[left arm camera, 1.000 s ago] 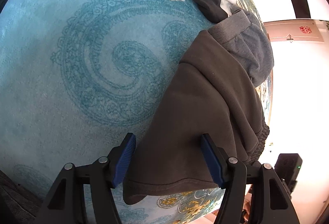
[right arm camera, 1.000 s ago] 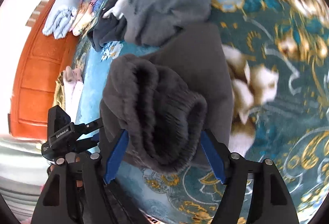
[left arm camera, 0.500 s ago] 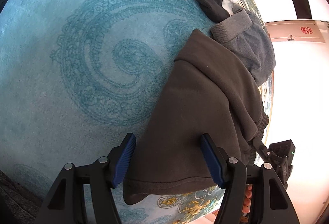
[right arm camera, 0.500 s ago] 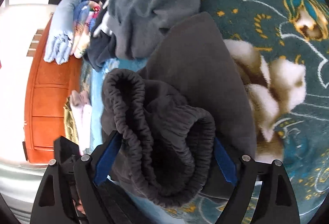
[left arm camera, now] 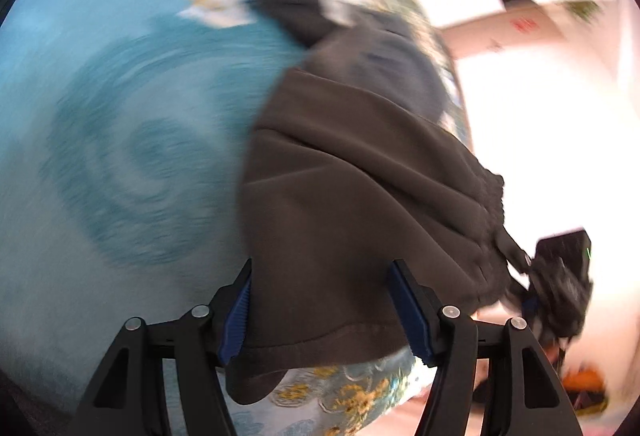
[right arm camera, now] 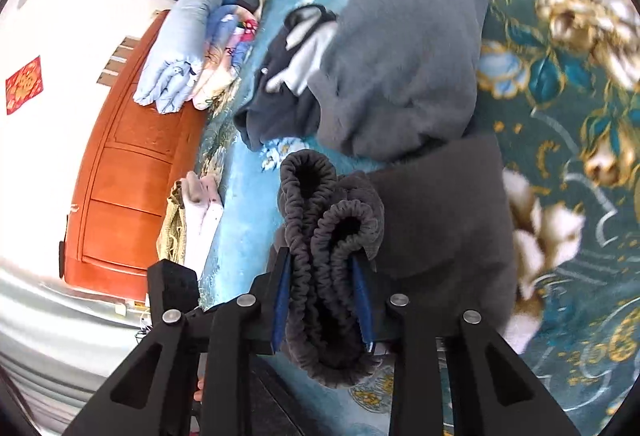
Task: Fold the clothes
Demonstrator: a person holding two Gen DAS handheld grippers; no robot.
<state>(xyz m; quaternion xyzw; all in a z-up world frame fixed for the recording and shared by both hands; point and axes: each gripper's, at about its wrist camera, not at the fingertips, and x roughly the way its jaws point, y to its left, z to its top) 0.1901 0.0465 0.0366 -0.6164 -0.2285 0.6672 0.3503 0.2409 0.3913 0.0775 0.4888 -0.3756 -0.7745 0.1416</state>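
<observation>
Dark grey trousers [left arm camera: 360, 204] lie on a blue patterned bedspread [left arm camera: 120, 116]. My left gripper [left arm camera: 324, 312] is open, its fingers to either side of the hem end of the trousers. My right gripper [right arm camera: 322, 300] is shut on the bunched elastic waistband [right arm camera: 320, 236] of the trousers [right arm camera: 440, 236]. The right gripper also shows at the lower right of the left wrist view [left arm camera: 560, 276], at the waistband end.
A lighter grey garment [right arm camera: 400, 76] and a dark navy and white garment [right arm camera: 280, 88] lie beyond the trousers. Folded light blue bedding [right arm camera: 180, 48] sits by an orange wooden headboard [right arm camera: 120, 176]. The bed's edge is near both grippers.
My right gripper has closed on the waistband, which was loose between open jaws before. The left wrist view has shifted and blurred; the trousers have pulled slightly.
</observation>
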